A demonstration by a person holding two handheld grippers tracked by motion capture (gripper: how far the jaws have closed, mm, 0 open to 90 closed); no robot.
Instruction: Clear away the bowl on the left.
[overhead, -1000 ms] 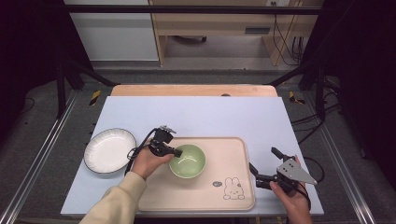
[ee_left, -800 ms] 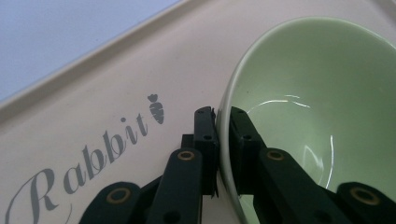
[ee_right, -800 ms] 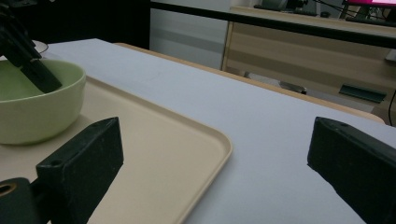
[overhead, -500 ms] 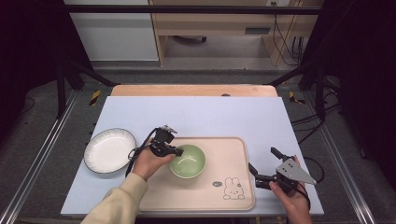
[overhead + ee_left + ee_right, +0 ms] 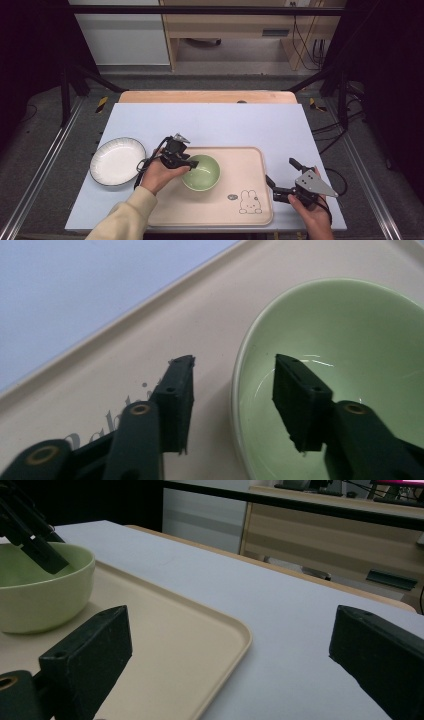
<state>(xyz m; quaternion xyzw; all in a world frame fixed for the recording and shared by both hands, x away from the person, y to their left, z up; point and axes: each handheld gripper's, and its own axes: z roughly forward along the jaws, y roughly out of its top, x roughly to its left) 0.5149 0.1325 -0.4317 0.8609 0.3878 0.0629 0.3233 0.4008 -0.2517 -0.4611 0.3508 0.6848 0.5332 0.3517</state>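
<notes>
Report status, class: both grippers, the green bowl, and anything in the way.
Left gripper jaws just opened, straddling green bowl rim, pads clear. Right gripper open, holding nothing, off tray's right edge. Bowl sits on tray. White plate left, apart.

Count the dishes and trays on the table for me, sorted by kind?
Green bowl: 1
White plate: 1
Beige tray: 1
Total: 3
</notes>
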